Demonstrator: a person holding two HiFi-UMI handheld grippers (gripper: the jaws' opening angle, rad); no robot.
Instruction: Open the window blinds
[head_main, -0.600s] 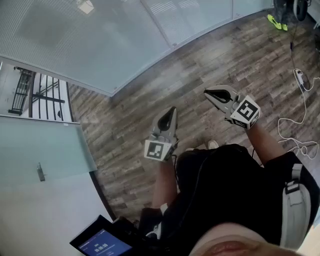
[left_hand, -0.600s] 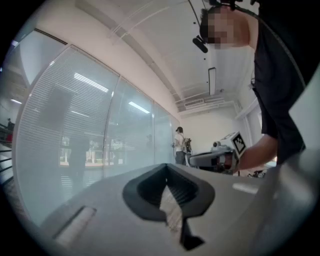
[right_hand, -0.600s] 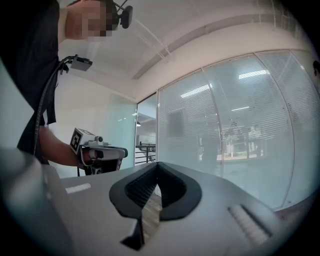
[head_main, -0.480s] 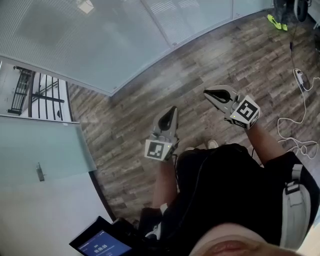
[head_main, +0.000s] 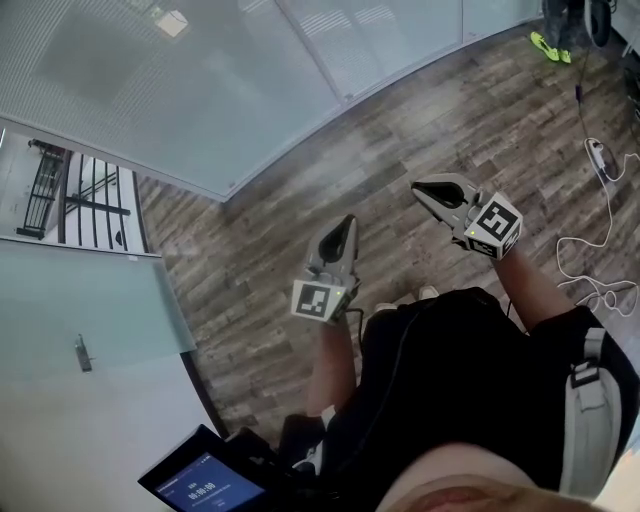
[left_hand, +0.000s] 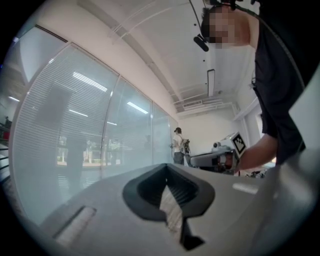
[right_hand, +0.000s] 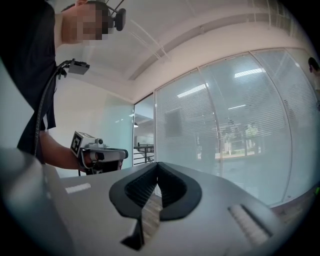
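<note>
Both grippers have barely shifted since the earlier frame: the left gripper (head_main: 346, 222) and right gripper (head_main: 420, 187) hover level over the brown wood-plank floor (head_main: 260, 260), each clenched on nothing. White slatted window blinds (head_main: 200, 90) hang lowered along the floor's far edge, well apart from both.

Wood floor (head_main: 300, 200); white cable (head_main: 609, 205) right; tablet (head_main: 205, 487) bottom left.

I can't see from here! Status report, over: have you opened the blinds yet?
Left gripper shut, empty; right gripper shut, empty. Window blinds down, not touched. Only wood floor between. Over.
</note>
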